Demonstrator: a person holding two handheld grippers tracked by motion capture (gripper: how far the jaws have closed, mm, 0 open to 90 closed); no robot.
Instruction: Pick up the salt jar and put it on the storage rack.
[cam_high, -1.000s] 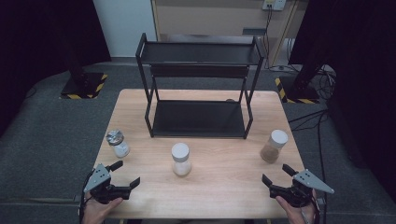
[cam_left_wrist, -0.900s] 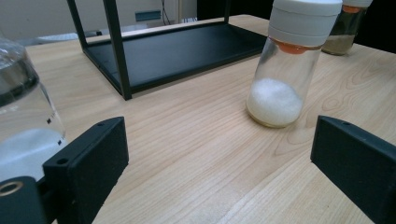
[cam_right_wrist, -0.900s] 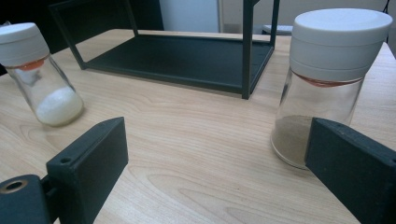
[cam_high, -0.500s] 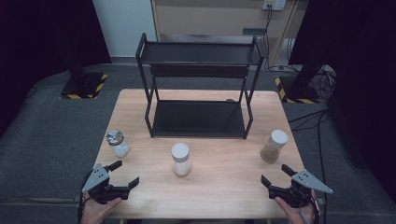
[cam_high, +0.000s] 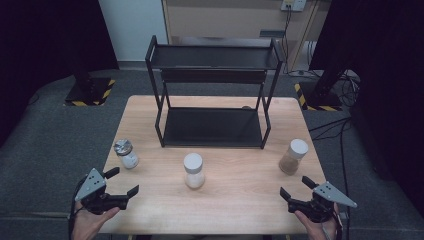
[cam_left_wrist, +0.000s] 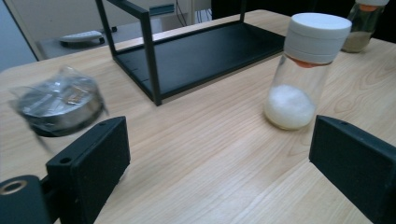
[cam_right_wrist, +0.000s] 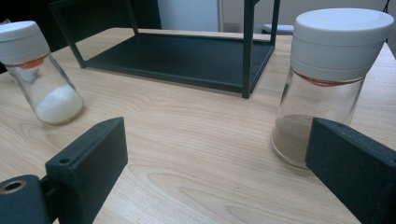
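Two hand-held grippers hover at the near edge of a wooden table (cam_high: 235, 200), one at each corner, both with jaws spread wide and nothing between them. The left gripper (cam_high: 122, 181) sits at the near left corner, just short of a small jar (cam_high: 125, 153) with a metal lid. In the left gripper view that jar (cam_left_wrist: 58, 106) appears blurred beside the left jaw, while a white-capped jar (cam_left_wrist: 304, 70) of white powder stands upright ahead, towards the right jaw.

The right gripper (cam_high: 296, 187) hangs at the near right corner. A jar of brown powder (cam_high: 293, 156) stands just beyond it (white cap, glass body), and in the right gripper view this brown jar (cam_right_wrist: 327, 79) rises close behind the right jaw, apart from it. The white-powder jar (cam_high: 193, 170) stands mid-table between the two grippers, well apart from both; the right gripper view shows it (cam_right_wrist: 39, 72) off to the left.

Behind the three jars, a black two-tier rack (cam_high: 212, 95) stands on the far half of the table, both shelves bare.
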